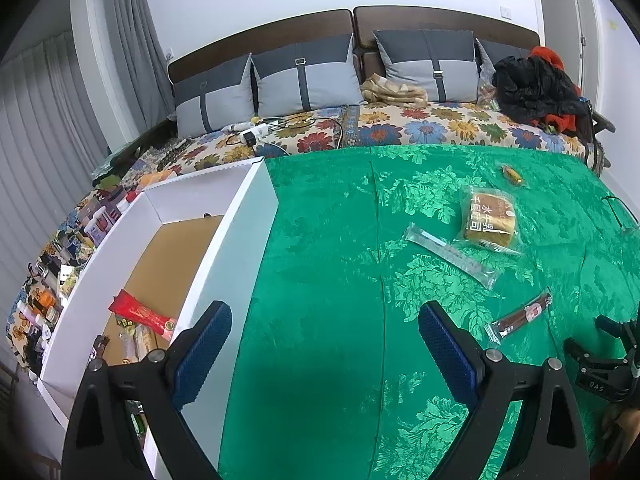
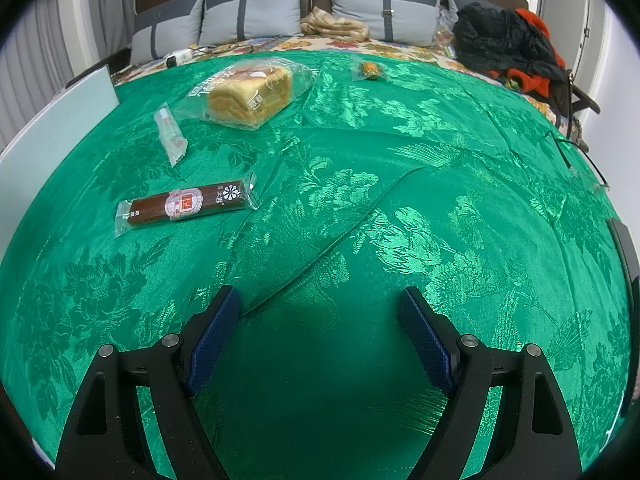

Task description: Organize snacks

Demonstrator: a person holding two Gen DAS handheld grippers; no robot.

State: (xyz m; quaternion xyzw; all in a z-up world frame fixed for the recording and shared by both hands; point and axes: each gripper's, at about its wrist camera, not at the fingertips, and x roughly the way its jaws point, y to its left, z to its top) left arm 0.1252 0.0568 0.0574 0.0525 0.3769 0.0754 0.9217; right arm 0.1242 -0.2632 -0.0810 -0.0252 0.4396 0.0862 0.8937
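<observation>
Both tongs hang spread and empty over the green brocade cloth point(image 2: 360, 152) that covers the bench. Nearest the right tongs point(image 2: 320, 304), ahead and to their left, lies the brown snack stick point(image 2: 186, 205) in its clear wrapper, apart from the fingers. Beyond it rests a slim clear packet point(image 2: 171, 136), then the wrapped bread loaf point(image 2: 250, 94) just past that, and farthest a small orange sweet point(image 2: 370, 70) in a clear wrap.

For the left tongs point(image 1: 325, 316), these same snacks sit ahead and to the right: the brown stick point(image 1: 520, 317), the slim packet point(image 1: 450, 255), the loaf point(image 1: 489, 218), the sweet point(image 1: 512, 175). Their left finger point(image 1: 204, 350) overlaps the near wall of a white box point(image 1: 224, 264); inside, on its brown floor, lies a red packet point(image 1: 142, 314) among other small wrappers. Behind the bench stands a sofa point(image 1: 400, 124) with a flowered cover and grey cushions.
</observation>
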